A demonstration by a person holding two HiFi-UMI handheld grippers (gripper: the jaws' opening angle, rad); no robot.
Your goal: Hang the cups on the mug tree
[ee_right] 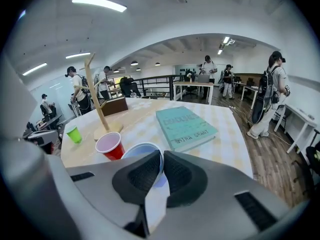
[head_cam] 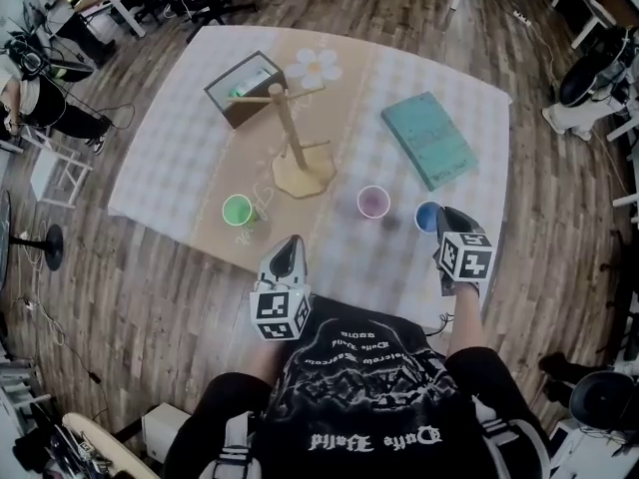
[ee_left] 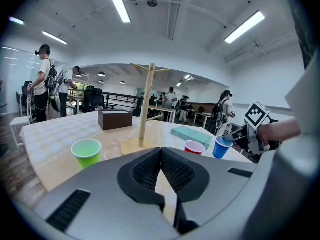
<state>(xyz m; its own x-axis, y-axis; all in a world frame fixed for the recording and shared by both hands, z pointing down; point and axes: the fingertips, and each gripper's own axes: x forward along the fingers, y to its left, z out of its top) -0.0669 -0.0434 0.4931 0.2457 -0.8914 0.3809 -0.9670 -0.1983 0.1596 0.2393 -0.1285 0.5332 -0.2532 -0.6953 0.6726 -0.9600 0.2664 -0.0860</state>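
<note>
The wooden mug tree (head_cam: 291, 133) stands bare on the table's tan strip. Three cups sit in a row in front of it: a green cup (head_cam: 238, 210), a red cup (head_cam: 372, 202) and a blue cup (head_cam: 427, 216). My right gripper (head_cam: 446, 222) is shut on the blue cup (ee_right: 142, 151), its near rim pinched between the pads, and the cup looks slightly off the cloth. The red cup (ee_right: 110, 146) stands just to its left. My left gripper (head_cam: 291, 245) hovers at the near table edge, shut, with nothing in it, and points at the mug tree (ee_left: 145, 109) past the green cup (ee_left: 86, 152).
A teal book (head_cam: 430, 140) lies at the right of the table, and a brown box (head_cam: 245, 88) sits behind the tree at the left. The checked cloth's front edge (head_cam: 329, 282) is right under both grippers. People and desks stand beyond the table.
</note>
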